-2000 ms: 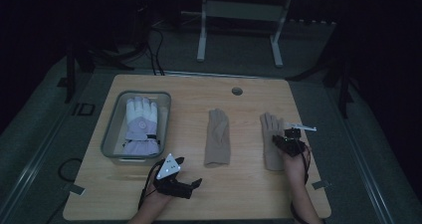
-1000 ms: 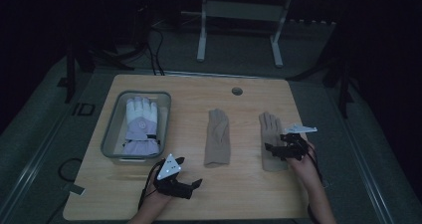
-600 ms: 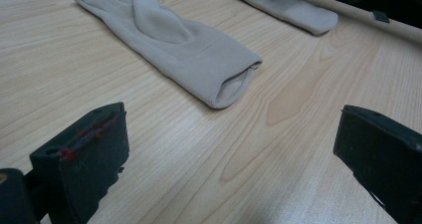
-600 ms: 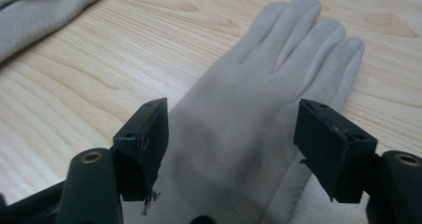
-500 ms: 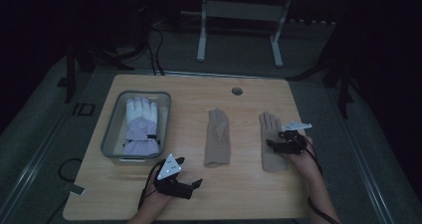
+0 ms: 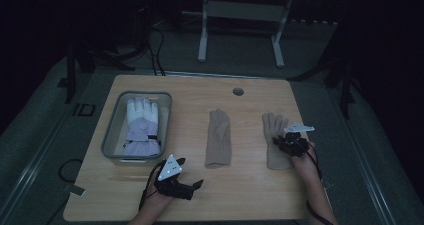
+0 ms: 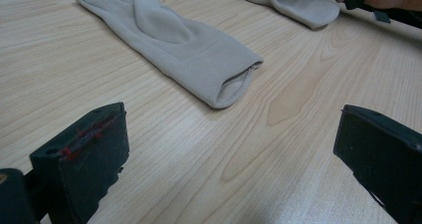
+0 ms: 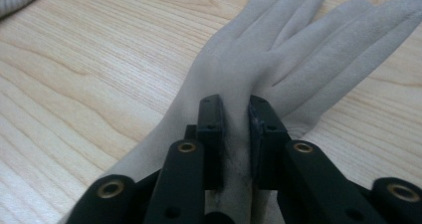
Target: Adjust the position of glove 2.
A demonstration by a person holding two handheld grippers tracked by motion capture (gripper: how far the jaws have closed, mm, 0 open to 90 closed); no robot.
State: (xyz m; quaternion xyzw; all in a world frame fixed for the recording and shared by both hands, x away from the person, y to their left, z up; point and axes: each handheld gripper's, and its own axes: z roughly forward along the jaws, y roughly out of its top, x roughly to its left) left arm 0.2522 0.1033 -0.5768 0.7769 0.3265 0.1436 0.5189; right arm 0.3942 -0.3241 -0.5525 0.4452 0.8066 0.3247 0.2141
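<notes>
On the wooden table, pale and straight-grained, a grey bin with rounded corners sits at the left and holds a padded white and lilac ski glove, fingers pointing away from the person. Two flat beige knit gloves lie on the bare wood to its right, well apart from each other: the middle glove, cuff open toward the near edge, and the right glove.

Both forearms come in from the near edge. The left hand rests low on the table near the bin's front corner, its left gripper pointing right toward the middle glove's cuff, jaws spread wide and empty, a grey three-cornered plate on top. The right hand reaches forward and leftward over the right glove; the right gripper has its jaws pressed nearly together on a raised fold of soft, fuzzy fabric at that glove's palm, below the fingers.
</notes>
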